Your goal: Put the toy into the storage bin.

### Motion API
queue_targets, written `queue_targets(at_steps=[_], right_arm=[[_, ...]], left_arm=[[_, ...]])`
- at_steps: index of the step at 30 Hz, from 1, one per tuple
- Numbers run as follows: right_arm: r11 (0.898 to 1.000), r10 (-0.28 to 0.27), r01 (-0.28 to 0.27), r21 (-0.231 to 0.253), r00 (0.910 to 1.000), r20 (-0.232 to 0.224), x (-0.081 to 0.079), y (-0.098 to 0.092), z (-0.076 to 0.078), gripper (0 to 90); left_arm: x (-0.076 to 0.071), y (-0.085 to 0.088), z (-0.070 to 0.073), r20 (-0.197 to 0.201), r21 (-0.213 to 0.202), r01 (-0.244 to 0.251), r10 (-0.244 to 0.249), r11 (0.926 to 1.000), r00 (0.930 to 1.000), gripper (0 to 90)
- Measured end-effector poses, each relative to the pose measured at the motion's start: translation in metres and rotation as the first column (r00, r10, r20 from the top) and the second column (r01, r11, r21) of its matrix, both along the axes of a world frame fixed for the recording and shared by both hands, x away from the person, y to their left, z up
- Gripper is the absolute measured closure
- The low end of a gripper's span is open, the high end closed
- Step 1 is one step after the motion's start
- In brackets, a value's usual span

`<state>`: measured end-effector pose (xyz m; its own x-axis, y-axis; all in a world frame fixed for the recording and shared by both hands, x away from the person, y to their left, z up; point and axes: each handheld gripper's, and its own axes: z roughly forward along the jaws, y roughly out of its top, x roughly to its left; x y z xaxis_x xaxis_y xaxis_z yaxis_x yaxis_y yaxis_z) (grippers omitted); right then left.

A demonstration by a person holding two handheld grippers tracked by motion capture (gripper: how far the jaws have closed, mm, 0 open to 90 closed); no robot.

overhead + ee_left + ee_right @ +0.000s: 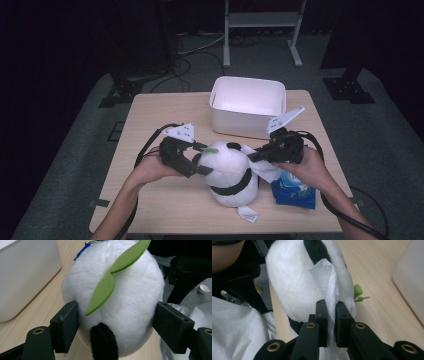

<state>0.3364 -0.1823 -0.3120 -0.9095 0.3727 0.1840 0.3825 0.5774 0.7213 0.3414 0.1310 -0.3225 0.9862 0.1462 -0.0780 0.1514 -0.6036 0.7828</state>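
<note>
Wooden table (150,200) seen from above, with a plush panda (229,175) sitting near the middle of its front edge. The left gripper (197,162) meets the toy from the left side; in the left gripper view its two black pads press into the white head of the panda (117,300) on either side, just under the green felt leaf (110,282), so this gripper clamps the head. The right gripper (255,156) comes in from the right, its jaws closed on a thin white wipe (328,282) that lies against the panda's white body (292,280); the wipe (267,171) hangs between the toy and the right hand (307,167). A blue packet (295,192) lies by the front right corner, just beside the panda. A white bin (247,106) stands at the back edge, apart from the toy.
</note>
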Motion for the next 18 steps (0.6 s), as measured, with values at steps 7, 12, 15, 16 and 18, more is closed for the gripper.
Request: queue_targets(at_steps=[7,12,15,16,18], right_arm=[[0.999,0.022,-0.023,0.031,0.9989,0.041,-0.002,0.009,0.025,82.4],[0.997,0.064,-0.066,0.028,0.996,0.061,-0.002,0.026,0.037,82.5],[0.995,0.091,-0.093,0.043,0.994,0.062,-0.001,0.037,0.043,82.5],[0.994,0.1,-0.103,0.046,0.9929,0.064,-0.001,0.041,0.044,82.5],[0.992,0.119,-0.121,0.03,0.9906,0.067,0.0,0.05,0.045,82.5]], left_arm=[[-0.001,-0.004,0.001,0.009,0.007,0.008,-0.008,0.9999,0.9999,23.4],[-0.001,-0.007,0.001,0.005,0.008,0.005,-0.005,1.0,1.0,23.4],[-0.001,-0.008,0.001,0.006,0.002,0.005,-0.005,1.0,1.0,23.3],[-0.002,-0.009,0.001,0.011,0.009,0.01,-0.011,0.9999,0.9999,23.4],[-0.002,-0.011,0.001,0.013,0.013,0.011,-0.011,0.9999,0.9999,23.4]])
